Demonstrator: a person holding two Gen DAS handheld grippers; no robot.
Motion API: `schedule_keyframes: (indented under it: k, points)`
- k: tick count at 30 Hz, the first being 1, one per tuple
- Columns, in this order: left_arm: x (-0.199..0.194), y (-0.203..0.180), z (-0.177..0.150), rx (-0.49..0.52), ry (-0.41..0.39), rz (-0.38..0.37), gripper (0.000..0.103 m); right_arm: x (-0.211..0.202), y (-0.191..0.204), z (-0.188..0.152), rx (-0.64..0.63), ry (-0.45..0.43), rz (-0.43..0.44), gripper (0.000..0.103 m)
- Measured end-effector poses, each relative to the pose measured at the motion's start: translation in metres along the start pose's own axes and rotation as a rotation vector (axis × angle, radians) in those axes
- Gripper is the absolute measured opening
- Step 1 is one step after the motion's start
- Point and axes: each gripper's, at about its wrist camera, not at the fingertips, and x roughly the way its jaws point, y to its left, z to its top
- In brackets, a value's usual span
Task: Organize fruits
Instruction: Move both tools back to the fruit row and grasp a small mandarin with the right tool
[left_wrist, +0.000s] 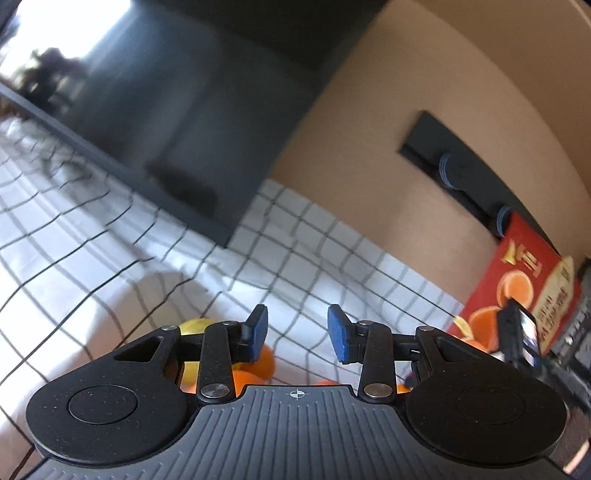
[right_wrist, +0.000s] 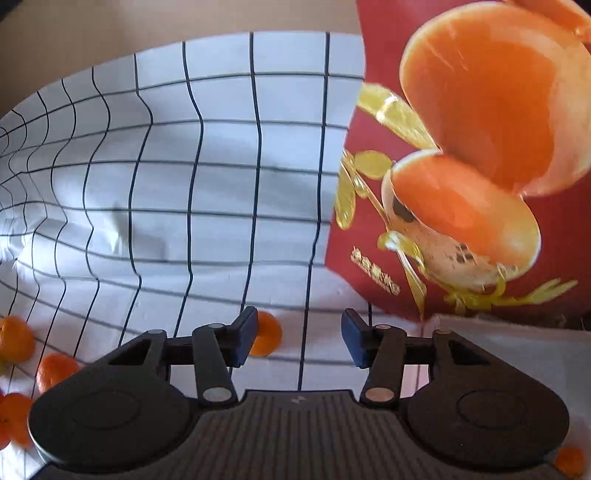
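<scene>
A white checked cloth (right_wrist: 221, 166) covers the worktop, with a red orange-printed box (right_wrist: 461, 166) at its right. The right hand-held gripper (right_wrist: 299, 338) hangs open and empty, an orange (right_wrist: 267, 334) just behind its left finger. The left hand-held gripper (left_wrist: 297, 332) gapes empty above oranges (left_wrist: 264, 363) and a yellow fruit (left_wrist: 195, 326).

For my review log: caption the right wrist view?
Open right tool above checked cloth, orange beside its finger, red box ahead.
</scene>
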Motion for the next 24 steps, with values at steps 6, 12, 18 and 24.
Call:
schedule_keyframes:
  k: [6, 12, 18, 24]
  points:
    - [0.005, -0.013, -0.01, 0.058, 0.035, -0.033, 0.04, 0.004, 0.028, -0.002, -0.028, 0.03, 0.045, 0.043]
    - [0.009, -0.011, -0.014, 0.066, 0.053, -0.032, 0.04, 0.016, 0.039, -0.006, -0.022, 0.039, 0.046, 0.025]
    - [0.017, -0.019, -0.023, 0.139, 0.089, -0.045, 0.04, -0.026, 0.038, -0.036, -0.056, 0.003, 0.14, 0.025]
    - [0.027, -0.042, -0.044, 0.284, 0.141, -0.038, 0.04, -0.097, 0.012, -0.112, -0.166, 0.01, 0.345, 0.025]
